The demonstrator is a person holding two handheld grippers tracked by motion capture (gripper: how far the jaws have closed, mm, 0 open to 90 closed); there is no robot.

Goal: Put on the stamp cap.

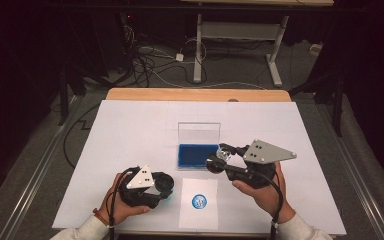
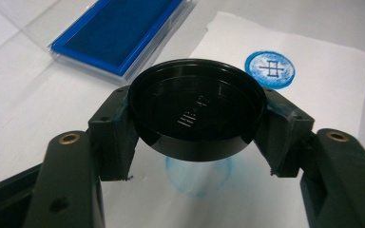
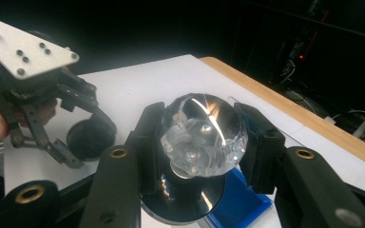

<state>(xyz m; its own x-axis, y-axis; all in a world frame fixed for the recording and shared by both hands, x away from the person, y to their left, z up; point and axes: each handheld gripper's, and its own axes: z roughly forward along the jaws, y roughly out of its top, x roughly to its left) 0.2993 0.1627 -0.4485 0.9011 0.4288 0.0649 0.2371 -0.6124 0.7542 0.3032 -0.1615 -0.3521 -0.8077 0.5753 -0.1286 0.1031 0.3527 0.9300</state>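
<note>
While the left gripper point(image 2: 197, 142) is clamped on the round black plastic cap point(image 2: 197, 111), hollow side up, the right gripper point(image 3: 204, 137) clenches the clear faceted glass knob of the round stamp point(image 3: 203, 129), its disc face down. Stamp hangs at the blue ink pad's point(image 1: 196, 155) near-right edge; cap sits well left, over the white paper sheet point(image 1: 198, 220) bearing a blue round print point(image 1: 198, 201). Capping looks likely; hands must converge.

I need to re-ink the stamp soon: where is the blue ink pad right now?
In the high view the blue ink pad in its open clear case sits mid-table on the white sheet, just left of the right gripper, beyond the stamped paper slip.
</note>
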